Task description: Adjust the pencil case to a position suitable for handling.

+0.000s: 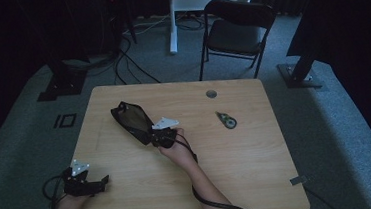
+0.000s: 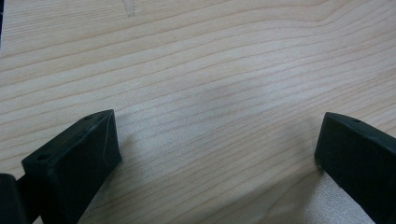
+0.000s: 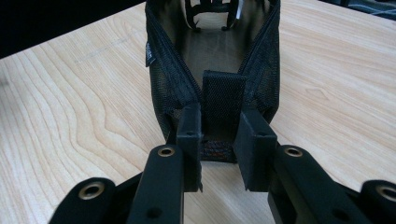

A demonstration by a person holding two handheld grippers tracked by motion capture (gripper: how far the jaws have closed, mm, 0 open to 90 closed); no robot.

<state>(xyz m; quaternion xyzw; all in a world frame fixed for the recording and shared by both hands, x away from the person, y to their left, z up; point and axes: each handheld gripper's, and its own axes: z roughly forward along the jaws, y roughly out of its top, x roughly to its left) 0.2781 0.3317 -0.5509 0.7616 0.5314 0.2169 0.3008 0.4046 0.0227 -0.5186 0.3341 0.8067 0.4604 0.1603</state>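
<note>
Pouch (image 3: 210,70) of black mesh lies left of the table's (image 1: 239,170) middle, my right gripper (image 3: 219,135) clenched on its near end tab, left gripper (image 2: 215,154) released by the near-left corner; next, I'd lift it gently.

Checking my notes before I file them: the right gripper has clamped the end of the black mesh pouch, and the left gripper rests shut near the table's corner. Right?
Not quite. The left gripper is open: the left gripper view shows its jaws wide apart over bare table. The right gripper has indeed clamped the end of the black mesh pouch.
</note>
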